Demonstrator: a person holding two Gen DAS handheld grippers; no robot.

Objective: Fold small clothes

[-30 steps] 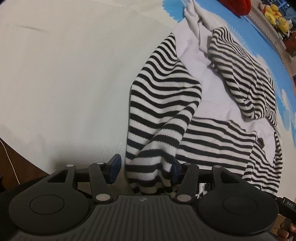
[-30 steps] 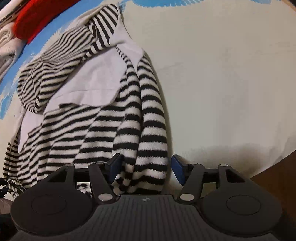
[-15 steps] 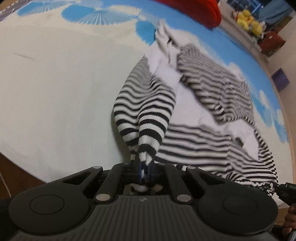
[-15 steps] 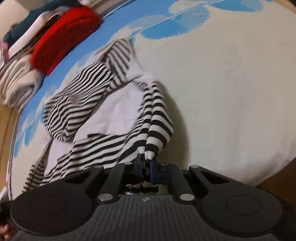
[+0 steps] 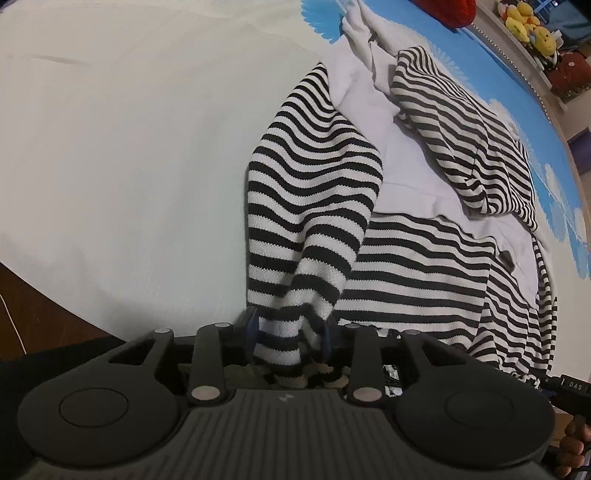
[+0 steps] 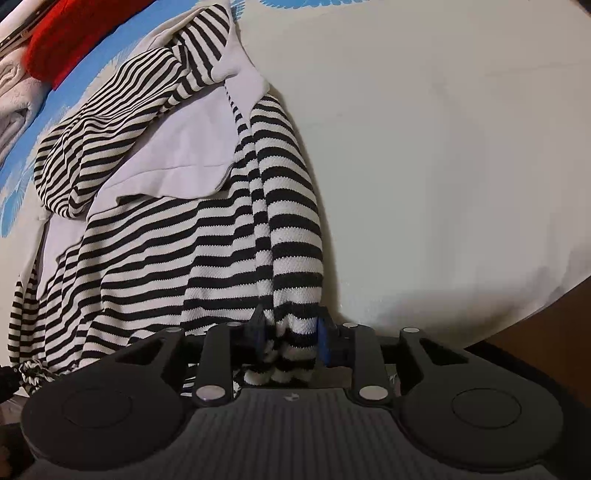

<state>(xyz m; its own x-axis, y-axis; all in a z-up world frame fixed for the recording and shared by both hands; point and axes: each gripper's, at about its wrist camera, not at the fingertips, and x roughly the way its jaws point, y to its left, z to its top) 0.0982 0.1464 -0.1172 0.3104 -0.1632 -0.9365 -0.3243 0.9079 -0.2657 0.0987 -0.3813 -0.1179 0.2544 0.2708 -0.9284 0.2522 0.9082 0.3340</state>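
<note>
A black-and-white striped garment with a white lining (image 5: 406,229) lies crumpled on the cream sheet; it also shows in the right wrist view (image 6: 166,229). My left gripper (image 5: 290,332) has its jaws partly apart, with the end of a striped sleeve (image 5: 310,206) lying between the blue pads, the cuff bunched against them. My right gripper (image 6: 290,332) stands the same way around the other striped sleeve (image 6: 288,221). Both sleeves rest low on the sheet near its front edge.
A red cushion (image 6: 70,40) and folded pale cloth (image 6: 14,96) lie at the far left of the right view. Yellow plush toys (image 5: 532,26) sit on a ledge beyond the blue patterned sheet (image 5: 554,122). Brown floor (image 5: 44,310) shows past the sheet's edge.
Half a second ago both grippers were clamped tight on the sleeve ends and lifted them. Now both have come back down, and the jaws have opened part way around the cuffs.
</note>
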